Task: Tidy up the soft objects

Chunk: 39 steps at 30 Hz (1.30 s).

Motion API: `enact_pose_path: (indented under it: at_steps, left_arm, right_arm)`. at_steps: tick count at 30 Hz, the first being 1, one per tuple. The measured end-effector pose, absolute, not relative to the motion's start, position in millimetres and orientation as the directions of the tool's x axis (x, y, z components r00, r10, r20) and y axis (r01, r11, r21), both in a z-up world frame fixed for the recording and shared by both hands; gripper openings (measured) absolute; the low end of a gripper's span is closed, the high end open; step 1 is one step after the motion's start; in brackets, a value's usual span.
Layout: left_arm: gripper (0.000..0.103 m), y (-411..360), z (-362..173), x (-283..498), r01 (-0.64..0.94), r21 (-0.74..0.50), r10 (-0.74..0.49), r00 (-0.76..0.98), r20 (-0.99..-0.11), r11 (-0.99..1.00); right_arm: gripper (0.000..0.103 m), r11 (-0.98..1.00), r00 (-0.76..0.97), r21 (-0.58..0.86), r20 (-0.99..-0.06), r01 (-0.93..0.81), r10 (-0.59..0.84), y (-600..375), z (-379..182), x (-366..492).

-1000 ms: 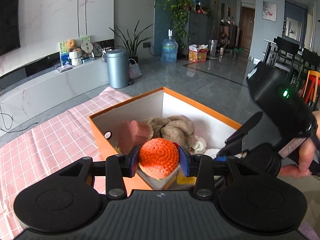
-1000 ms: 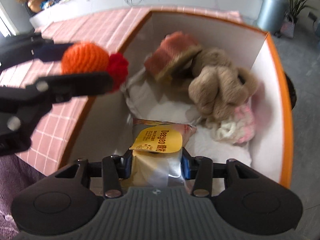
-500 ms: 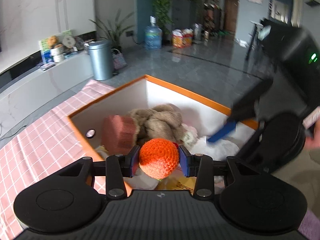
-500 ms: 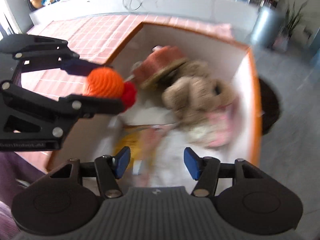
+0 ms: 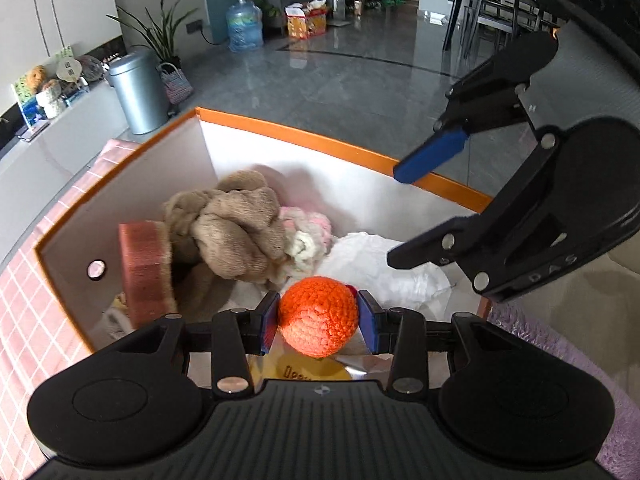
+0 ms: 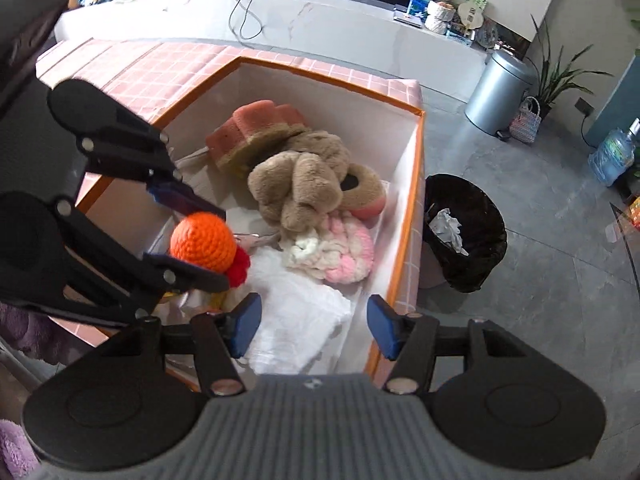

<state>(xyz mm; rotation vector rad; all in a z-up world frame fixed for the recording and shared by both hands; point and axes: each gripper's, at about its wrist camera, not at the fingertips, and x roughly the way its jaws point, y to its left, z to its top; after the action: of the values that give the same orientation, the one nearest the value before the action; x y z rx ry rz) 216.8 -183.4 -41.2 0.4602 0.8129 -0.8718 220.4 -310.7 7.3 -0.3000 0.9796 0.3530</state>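
Note:
My left gripper (image 5: 318,322) is shut on an orange crocheted ball (image 5: 318,316) with a red tuft, held over the near corner of the orange-rimmed white box (image 5: 320,142). The ball also shows in the right wrist view (image 6: 203,242). My right gripper (image 6: 312,326) is open and empty above the box's near right side; it also shows in the left wrist view (image 5: 416,208). Inside the box lie a tan plush toy (image 6: 300,180), a pink sponge (image 6: 256,132), pink-white yarn (image 6: 340,250), a white cloth (image 6: 296,316) and a yellow-labelled packet (image 5: 308,370).
The box stands on a table with a pink checked cloth (image 6: 160,68). A black bin (image 6: 460,232) stands on the floor right of the box. A purple towel (image 5: 560,360) lies at the table's near side. A grey metal bin (image 5: 138,90) stands further off.
My right gripper has let go of the yellow-labelled packet into the box, opened and lifted back. My left gripper has carried the orange ball over the box and tilted downward.

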Motion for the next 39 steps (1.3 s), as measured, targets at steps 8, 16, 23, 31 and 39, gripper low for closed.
enact_pose_path:
  at_steps: [8, 16, 23, 31, 39]
  left_arm:
    - [0.060, -192.1, -50.5, 222.0, 0.814, -0.021, -0.488, 0.327, -0.809, 0.580]
    - [0.066, -179.5, -38.1, 217.8, 0.795, -0.041, -0.503, 0.342, -0.793, 0.605]
    - [0.067, -154.7, -5.7, 201.4, 0.736, 0.033, -0.483, 0.477, -0.735, 0.676]
    - [0.073, -102.3, 37.2, 162.8, 0.615, 0.032, -0.502, 0.670, -0.547, 0.787]
    - [0.089, -59.5, 58.1, 121.6, 0.430, 0.014, -0.391, 0.833, -0.392, 0.903]
  right_arm:
    - [0.062, 0.916, 0.519, -0.039, -0.833, -0.399, 0.191, -316.0, 8.1, 217.0]
    - [0.070, 0.927, 0.538, -0.040, -0.824, -0.373, 0.181, -312.8, 18.5, 209.5]
    - [0.083, 0.932, 0.587, -0.060, -0.791, -0.358, 0.175, -303.8, 45.2, 190.6]
    - [0.095, 0.962, 0.708, -0.070, -0.691, -0.264, 0.144, -278.3, 66.0, 157.1]
    - [0.099, 0.982, 0.813, -0.002, -0.562, -0.187, 0.154, -237.3, 62.0, 123.6]
